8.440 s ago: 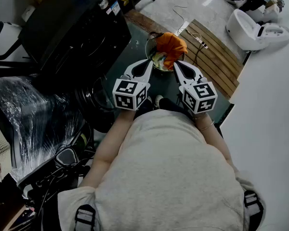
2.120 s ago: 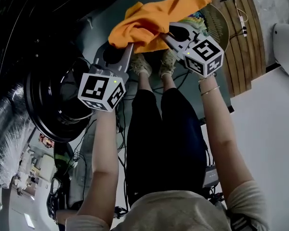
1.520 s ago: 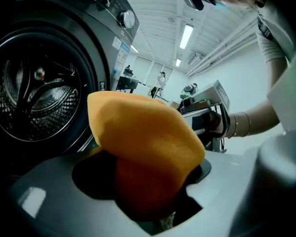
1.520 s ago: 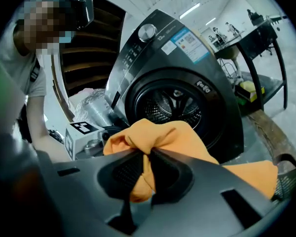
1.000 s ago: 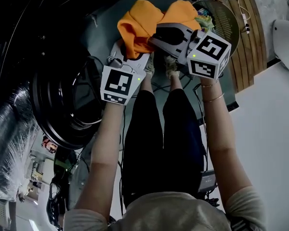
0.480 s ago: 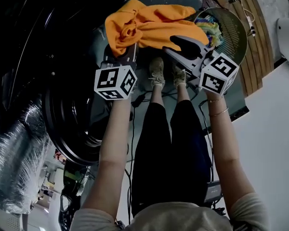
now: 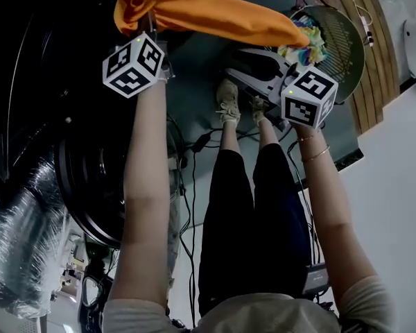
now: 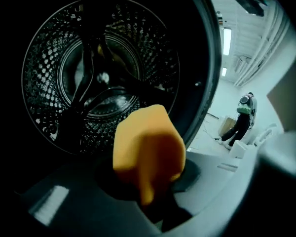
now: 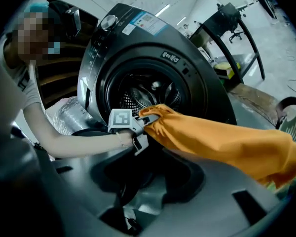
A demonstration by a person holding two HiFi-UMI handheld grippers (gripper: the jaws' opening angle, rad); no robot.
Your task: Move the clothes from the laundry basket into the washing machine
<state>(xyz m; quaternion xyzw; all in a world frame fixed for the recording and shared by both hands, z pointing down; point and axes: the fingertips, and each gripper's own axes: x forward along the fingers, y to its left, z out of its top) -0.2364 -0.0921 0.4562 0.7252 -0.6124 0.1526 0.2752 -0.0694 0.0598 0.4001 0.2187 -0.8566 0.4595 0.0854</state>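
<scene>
An orange garment [image 7: 215, 16] stretches from the laundry basket [image 7: 353, 54] towards the dark washing machine [image 9: 153, 58]. My left gripper [image 7: 147, 18] is shut on its bunched end, right at the drum mouth [image 8: 103, 78]. In the left gripper view the orange cloth [image 8: 145, 152] bulges out between the jaws of the left gripper [image 8: 150, 191]. The right gripper view shows the left gripper [image 9: 144, 121] pulling the garment [image 9: 222, 142] taut. My right gripper [image 7: 236, 64] stands open below the cloth, apart from it. Nothing lies between the jaws of the right gripper [image 9: 148, 181]. Colourful clothes [image 7: 301, 37] remain in the basket under the garment's tail.
The machine's round door [image 7: 90, 179] hangs open at the left. Cables [image 7: 194, 144] run over the floor near my feet [image 7: 229, 99]. A slatted wooden board [image 7: 374, 12] lies beyond the basket. Plastic-wrapped goods [image 7: 21, 255] sit lower left. A person [image 8: 241, 122] stands far off.
My right gripper has let go of the orange garment and sunk a little. My left gripper has carried its end up and left to the drum mouth, which pulled the cloth out long.
</scene>
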